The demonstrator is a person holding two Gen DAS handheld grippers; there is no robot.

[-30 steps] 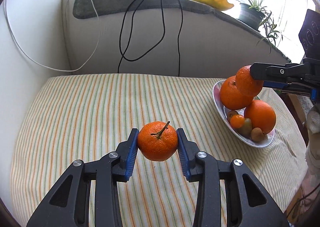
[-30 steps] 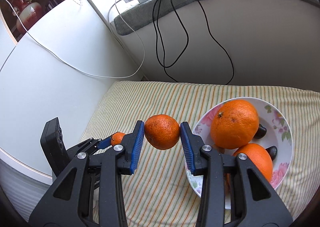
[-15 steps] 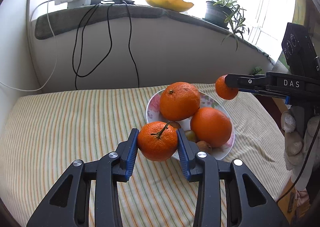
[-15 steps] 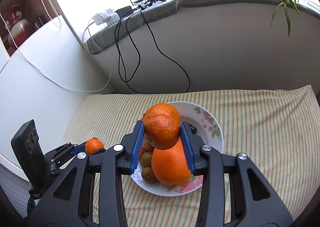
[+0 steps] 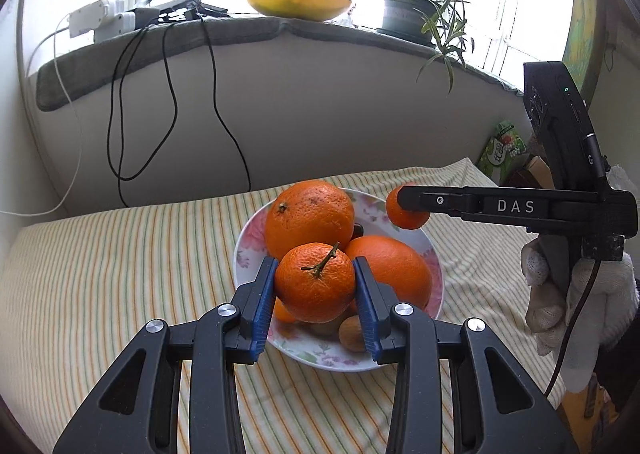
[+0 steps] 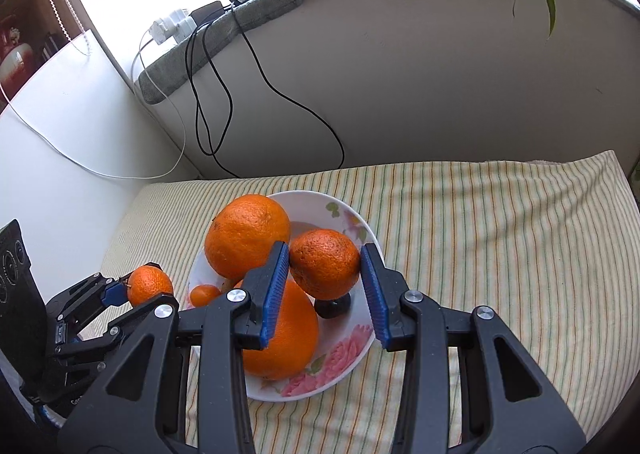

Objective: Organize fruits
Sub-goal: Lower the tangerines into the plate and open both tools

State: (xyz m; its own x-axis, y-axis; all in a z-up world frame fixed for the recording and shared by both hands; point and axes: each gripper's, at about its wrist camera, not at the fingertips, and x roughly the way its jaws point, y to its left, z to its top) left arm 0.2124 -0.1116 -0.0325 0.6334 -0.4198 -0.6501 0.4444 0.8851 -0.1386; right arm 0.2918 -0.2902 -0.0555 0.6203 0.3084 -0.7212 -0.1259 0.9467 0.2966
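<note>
A lived-in home, by a sunny window. A striped cloth covers the table with a floral fruit bowl on it. On the far padded windowsill sit a spider plant, a yellow bowl and a power strip trailing cables.

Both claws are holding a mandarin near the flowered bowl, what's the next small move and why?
Probably lower the right claw and release its mandarin into the bowl's bare far side. It already hangs over the bowl, while two big oranges crowd the near side and could roll.
</note>
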